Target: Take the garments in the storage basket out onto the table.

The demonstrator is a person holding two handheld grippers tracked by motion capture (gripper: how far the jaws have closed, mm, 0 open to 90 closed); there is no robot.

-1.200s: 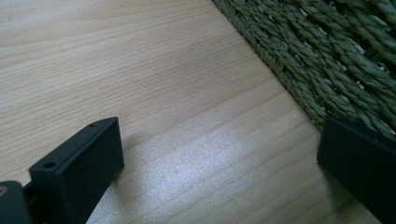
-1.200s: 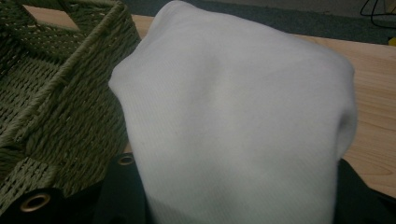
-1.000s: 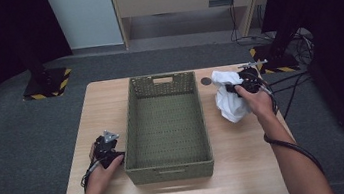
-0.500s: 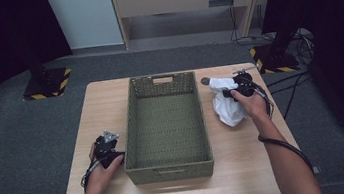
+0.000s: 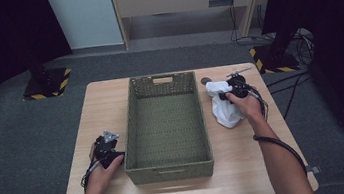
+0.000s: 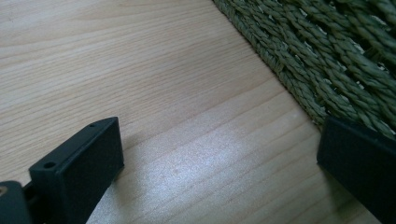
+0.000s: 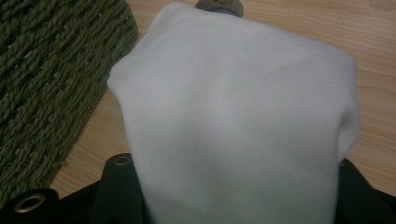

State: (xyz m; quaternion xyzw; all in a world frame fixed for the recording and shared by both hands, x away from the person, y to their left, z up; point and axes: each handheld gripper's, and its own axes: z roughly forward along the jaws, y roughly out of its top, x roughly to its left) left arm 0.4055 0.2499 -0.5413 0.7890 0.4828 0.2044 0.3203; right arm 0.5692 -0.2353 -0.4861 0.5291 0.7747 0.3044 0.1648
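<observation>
R gripper (image 5: 233, 89) fingers pinched white cloth (image 5: 224, 110) on desk beside still-empty basket (image 5: 171, 163); L gripper (image 5: 106, 148) idle, fingers wide open w/ nothing between.

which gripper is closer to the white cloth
Right. The right gripper is shut on the white cloth, holding it over the table beside the basket. The left gripper sits open across the basket, far from the cloth.

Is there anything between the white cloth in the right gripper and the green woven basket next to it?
Nothing visible. The right gripper is shut on the white cloth, which hangs to the table just right of the basket. Only bare wood and the basket's own right wall lie between them; the basket looks empty inside.
</observation>
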